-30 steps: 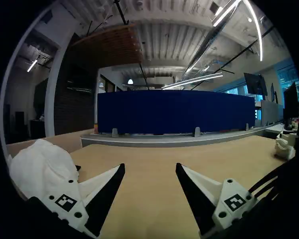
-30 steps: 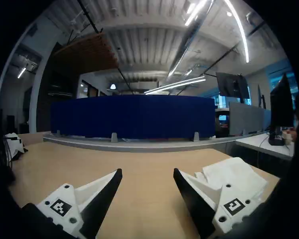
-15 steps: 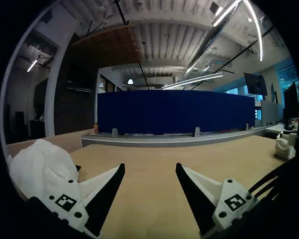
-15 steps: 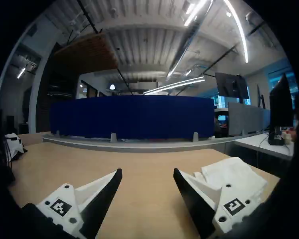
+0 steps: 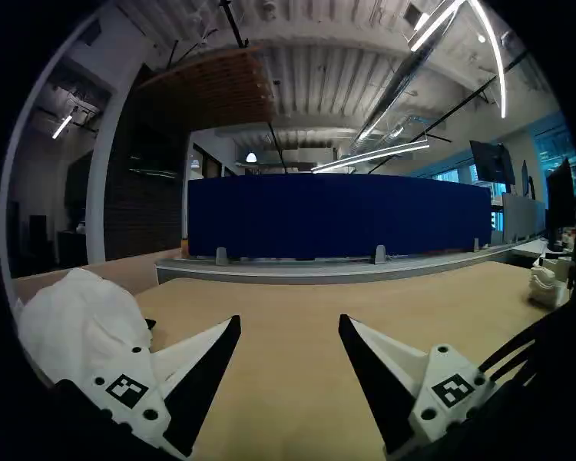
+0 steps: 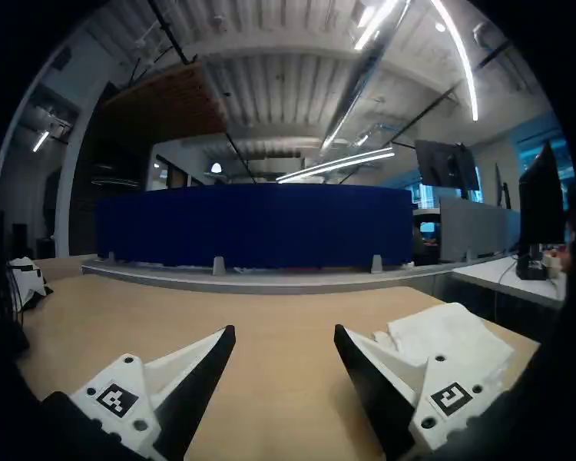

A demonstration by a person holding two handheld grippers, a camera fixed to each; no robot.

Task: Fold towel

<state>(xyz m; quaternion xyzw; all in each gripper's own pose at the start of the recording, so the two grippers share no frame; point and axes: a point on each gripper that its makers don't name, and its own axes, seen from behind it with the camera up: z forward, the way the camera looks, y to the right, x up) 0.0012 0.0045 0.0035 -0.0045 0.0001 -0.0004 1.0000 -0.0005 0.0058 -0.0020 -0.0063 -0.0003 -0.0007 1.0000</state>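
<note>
The pale wooden tabletop (image 5: 303, 307) carries a crumpled white cloth towel (image 5: 81, 326) at eight o'clock in the left gripper view, and a flat folded white towel (image 6: 457, 330) at four o'clock in the right gripper view.

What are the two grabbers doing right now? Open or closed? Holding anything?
Left gripper: open, holding nothing.
Right gripper: open, holding nothing.

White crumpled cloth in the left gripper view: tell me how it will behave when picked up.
The white crumpled cloth lies in a soft, rounded heap with folds, so it is probably floppy and would drape from a pinch. It looks thin, so likely light. On the smooth wooden tabletop it may slide if pushed.
</note>
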